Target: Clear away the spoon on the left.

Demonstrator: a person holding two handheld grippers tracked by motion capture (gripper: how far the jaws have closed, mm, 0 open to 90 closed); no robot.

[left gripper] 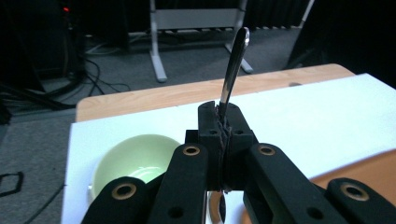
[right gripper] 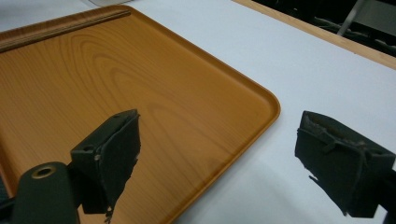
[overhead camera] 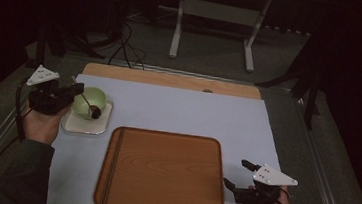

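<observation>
Over the green bowl (overhead camera: 90, 101), left claw (left gripper: 223, 122) pinches a spoon (left gripper: 233, 63); right claw (right gripper: 217, 154) spread.

No readable text, label, brand, number or sign appears on anything here.

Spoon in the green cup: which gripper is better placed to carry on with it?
Left. The left gripper is already shut on the spoon, over the green cup. The right gripper stands open, beyond the tray.
</observation>
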